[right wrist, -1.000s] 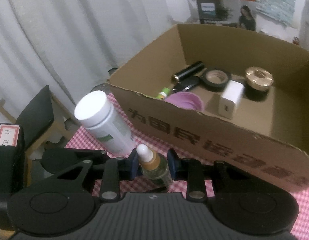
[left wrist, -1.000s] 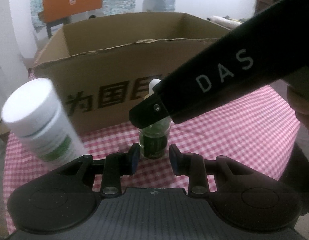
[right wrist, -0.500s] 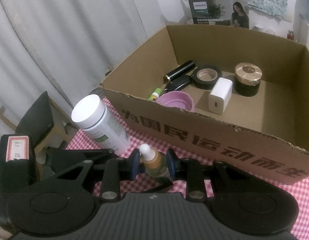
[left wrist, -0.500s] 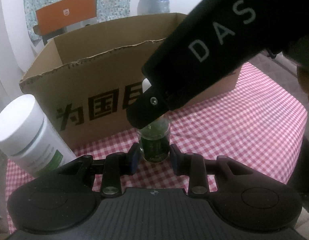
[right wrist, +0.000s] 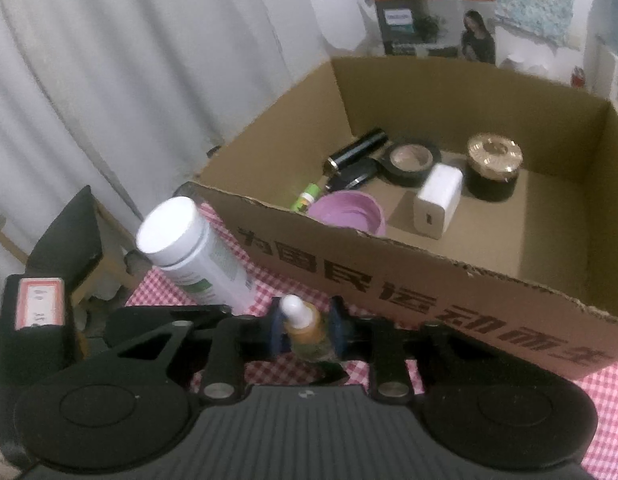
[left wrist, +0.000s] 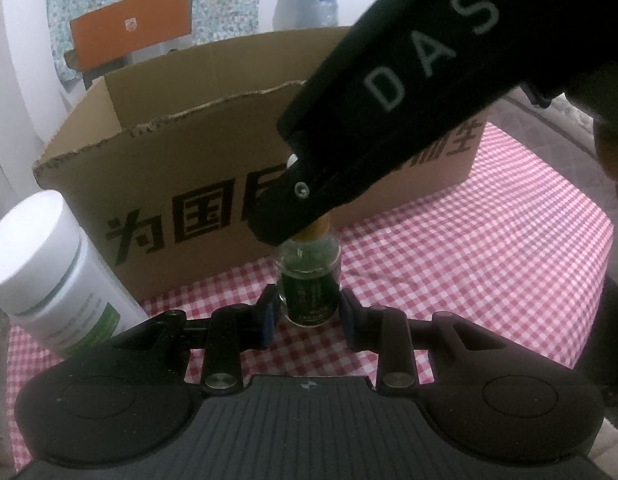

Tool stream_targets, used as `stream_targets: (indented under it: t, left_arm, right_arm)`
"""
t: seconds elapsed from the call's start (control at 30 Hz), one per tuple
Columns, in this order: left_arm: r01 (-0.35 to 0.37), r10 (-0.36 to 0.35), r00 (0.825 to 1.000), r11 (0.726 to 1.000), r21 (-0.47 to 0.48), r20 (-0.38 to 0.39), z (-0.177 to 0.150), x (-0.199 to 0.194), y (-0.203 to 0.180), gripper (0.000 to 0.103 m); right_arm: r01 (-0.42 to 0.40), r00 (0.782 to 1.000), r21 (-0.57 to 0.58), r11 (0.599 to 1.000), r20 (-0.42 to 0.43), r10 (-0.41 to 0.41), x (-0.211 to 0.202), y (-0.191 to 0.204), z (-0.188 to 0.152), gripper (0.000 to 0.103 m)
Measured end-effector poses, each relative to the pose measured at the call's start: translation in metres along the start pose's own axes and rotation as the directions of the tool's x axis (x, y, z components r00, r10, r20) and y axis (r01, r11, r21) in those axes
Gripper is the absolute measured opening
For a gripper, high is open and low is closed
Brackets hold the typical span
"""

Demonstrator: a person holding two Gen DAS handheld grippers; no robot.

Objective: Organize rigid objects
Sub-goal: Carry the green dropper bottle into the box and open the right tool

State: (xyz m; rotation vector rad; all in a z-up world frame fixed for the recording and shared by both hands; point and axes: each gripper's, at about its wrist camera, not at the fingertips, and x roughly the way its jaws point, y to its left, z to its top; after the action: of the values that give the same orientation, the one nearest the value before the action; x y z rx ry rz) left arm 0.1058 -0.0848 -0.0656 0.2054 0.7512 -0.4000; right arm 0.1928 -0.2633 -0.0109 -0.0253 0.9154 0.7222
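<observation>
A small glass dropper bottle (left wrist: 309, 296) with a dark green label, amber collar and white tip (right wrist: 305, 328) stands upright on the red checked cloth before the cardboard box (left wrist: 181, 184). My left gripper (left wrist: 307, 316) is shut on its lower body. My right gripper (right wrist: 305, 328) comes down from above. Its jaws are closing, and the pads sit against the bottle's shoulder. In the left wrist view the right gripper's finger (left wrist: 285, 208) hides the bottle's neck.
A white bottle (right wrist: 189, 248) with a green label stands left of the dropper bottle (left wrist: 49, 280). The box (right wrist: 429, 280) holds a purple bowl (right wrist: 349, 216), a white charger (right wrist: 437, 200), a tape roll (right wrist: 411, 160), a gold-lidded jar (right wrist: 493, 164) and a black tube (right wrist: 357, 150).
The right gripper's jaws have drawn in around the top of the dropper bottle. In the left wrist view its body now looms larger. The left gripper keeps its grip.
</observation>
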Motion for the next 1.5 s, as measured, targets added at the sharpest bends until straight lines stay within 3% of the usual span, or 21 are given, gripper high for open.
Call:
stream_targets:
  t: [0.3, 0.47, 0.7, 0.83, 1.03, 1.27, 1.5]
  left_arm:
    - [-0.001, 0.001, 0.998, 1.000, -0.007, 0.063, 0.018, -0.040, -0.010, 0.031]
    - [-0.007, 0.009, 0.990, 1.000, -0.018, 0.138, 0.048, -0.070, -0.013, 0.031]
    - [0.065, -0.050, 0.982, 0.995, -0.077, 0.180, 0.095, -0.072, -0.008, 0.031]
    - [0.114, -0.098, 0.985, 0.987, -0.112, 0.143, 0.113, -0.047, -0.003, 0.031]
    - [0.165, -0.165, 0.986, 0.971, -0.176, 0.016, 0.127, 0.006, -0.001, 0.031]
    - [0.167, -0.191, 0.977, 0.963, -0.213, -0.098, 0.129, 0.046, -0.003, 0.031]
    - [0.177, -0.210, 0.970, 0.956, -0.235, -0.125, 0.128, 0.057, -0.002, 0.032]
  right_arm:
    - [-0.012, 0.998, -0.040, 0.999, 0.066, 0.014, -0.034, 0.013, 0.004, 0.024]
    - [-0.017, 0.986, -0.091, 0.996, 0.161, 0.032, -0.074, 0.022, 0.020, 0.024]
    - [-0.011, 0.969, -0.097, 0.995, 0.243, 0.034, -0.111, 0.009, 0.057, 0.024]
    - [-0.016, 0.972, -0.047, 0.999, 0.232, 0.027, -0.109, -0.017, 0.079, 0.024]
    - [-0.032, 0.987, 0.059, 0.998, 0.156, 0.022, -0.079, -0.069, 0.097, 0.024]
    - [-0.053, 0.996, 0.154, 0.987, 0.082, 0.041, -0.044, -0.116, 0.088, 0.024]
    - [-0.048, 0.998, 0.173, 0.984, 0.049, 0.040, -0.029, -0.131, 0.077, 0.024]
